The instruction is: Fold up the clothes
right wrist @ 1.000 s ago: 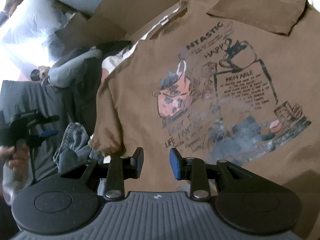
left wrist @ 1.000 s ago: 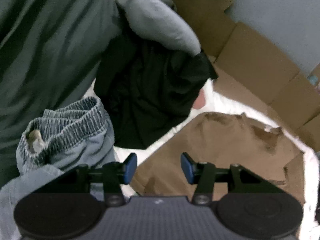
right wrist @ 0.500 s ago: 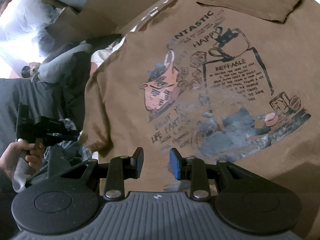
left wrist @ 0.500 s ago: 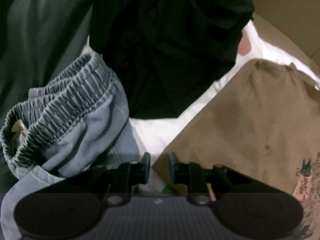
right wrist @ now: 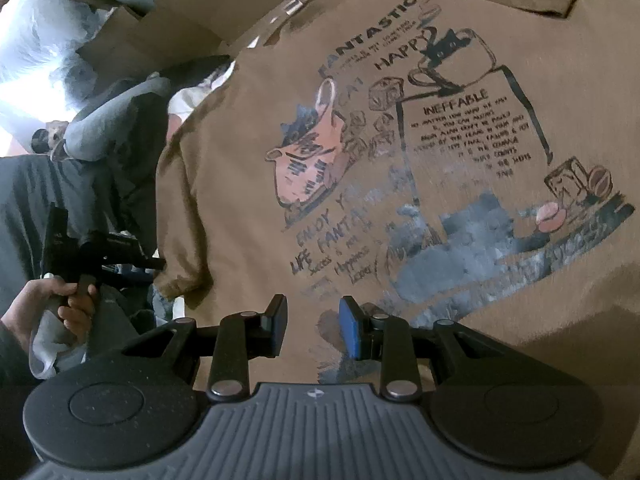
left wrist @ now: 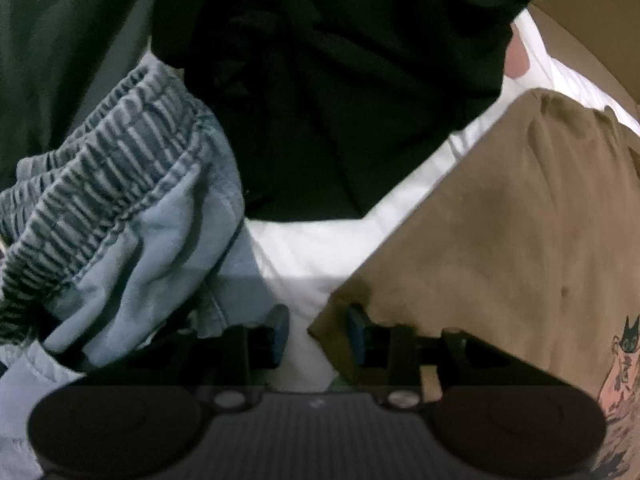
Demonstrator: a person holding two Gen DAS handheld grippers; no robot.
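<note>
- Brown T-shirt (right wrist: 400, 208) print reads "FANTASTIC", "HAPPY", "INEFFABLE".
- Left gripper (left wrist: 316, 336): jaws opening, sleeve corner at three o'clock, seemingly unpinched.
- Right gripper (right wrist: 313, 330): jaws spread, shirt print at twelve o'clock.

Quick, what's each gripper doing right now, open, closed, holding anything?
Left gripper: fingers opening at the brown t-shirt's sleeve corner, nothing clamped.
Right gripper: open above the shirt's print, holding nothing.

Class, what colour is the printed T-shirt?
Brown T-shirt; the right wrist view shows it best.
</note>
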